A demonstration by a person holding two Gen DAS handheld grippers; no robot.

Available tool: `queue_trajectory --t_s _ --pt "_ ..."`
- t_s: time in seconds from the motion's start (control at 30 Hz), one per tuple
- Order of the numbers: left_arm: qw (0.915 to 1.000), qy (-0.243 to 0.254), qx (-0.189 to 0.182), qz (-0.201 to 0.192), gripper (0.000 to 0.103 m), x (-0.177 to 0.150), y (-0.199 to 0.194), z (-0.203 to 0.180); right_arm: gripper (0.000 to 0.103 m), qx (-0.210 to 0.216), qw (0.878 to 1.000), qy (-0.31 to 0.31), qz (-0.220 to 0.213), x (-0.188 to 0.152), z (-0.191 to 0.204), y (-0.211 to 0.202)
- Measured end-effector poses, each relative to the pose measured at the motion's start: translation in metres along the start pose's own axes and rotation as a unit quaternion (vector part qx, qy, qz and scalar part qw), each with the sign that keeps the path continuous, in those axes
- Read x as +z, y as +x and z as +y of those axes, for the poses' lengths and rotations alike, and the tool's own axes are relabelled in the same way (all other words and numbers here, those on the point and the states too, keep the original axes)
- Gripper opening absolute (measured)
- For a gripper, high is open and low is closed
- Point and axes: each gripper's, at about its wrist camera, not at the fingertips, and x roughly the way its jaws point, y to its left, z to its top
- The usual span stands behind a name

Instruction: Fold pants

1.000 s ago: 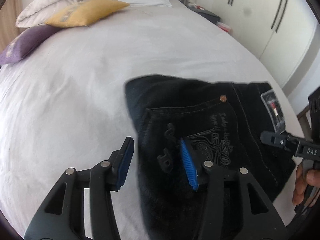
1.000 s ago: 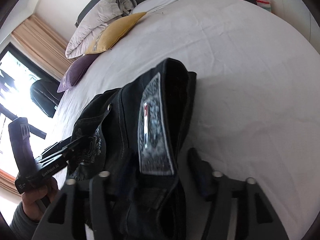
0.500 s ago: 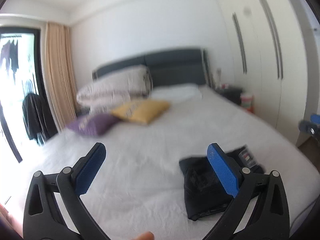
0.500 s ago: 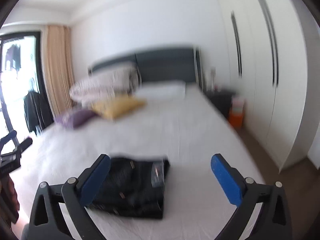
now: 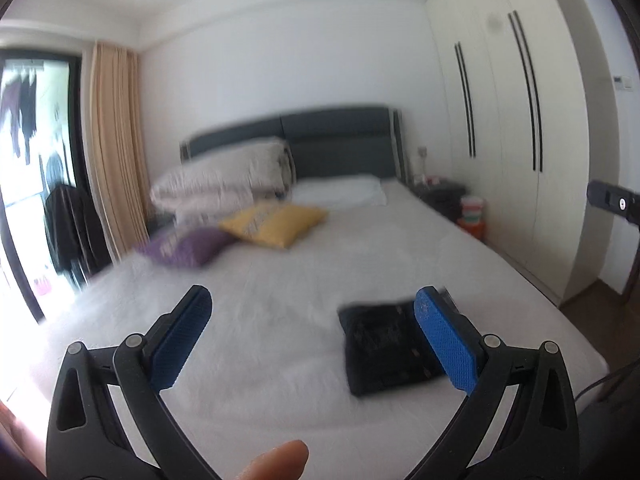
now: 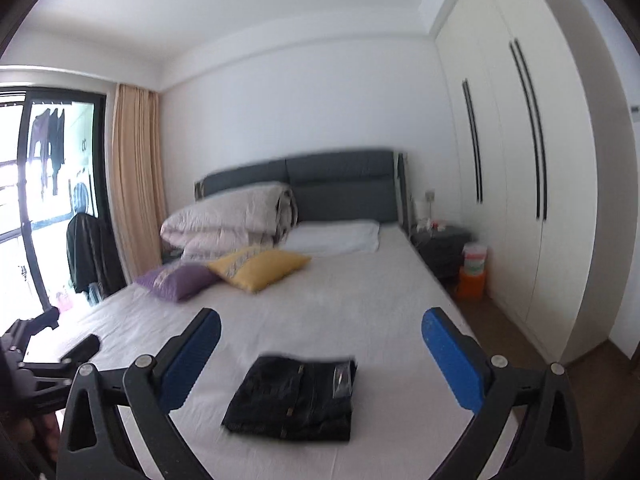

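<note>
The left gripper (image 5: 316, 332) stands spread wide and empty, clear above the white-sheeted bed (image 6: 360, 308). The folded black denim pants (image 6: 296, 398) lie flat near the bed's foot. The right gripper (image 6: 322, 354) is likewise spread, nothing held. Judged done — leave the stack untouched. A patch shows at the waistband — unreadable.

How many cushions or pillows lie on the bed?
3: a purple cushion nearest the window, a yellow cushion beside it, a white pillow by the headboard. The folded duvet could hide more.
</note>
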Motion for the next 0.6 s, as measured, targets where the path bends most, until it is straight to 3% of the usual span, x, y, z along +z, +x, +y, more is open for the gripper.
queue_trajectory --t_s 0.13,0.27,0.37,0.6 --pt "0.9958 -0.026 -0.008 0.087 0.103 -0.024 0.02 -0.006 0.103 -0.03 0.998 0.01 0.049 -0.02 0.001 0.012" --pt "0.9889 -0.046 -0.014 0.141 0.103 -0.048 0.042 -0.011 0.103 -0.04 0.995 0.018 0.087 -0.04 0.004 0.026" --pt "0.9869 -0.039 0.0 0.156 0.103 -0.057 0.055 -0.017 0.103 -0.039 0.993 0.011 0.107 -0.052 0.011 0.036" --pt "0.9793 -0.041 -0.011 0.198 0.103 -0.081 0.093 -0.024 0.103 -0.036 0.988 0.011 0.151 -0.075 0.027 0.051"
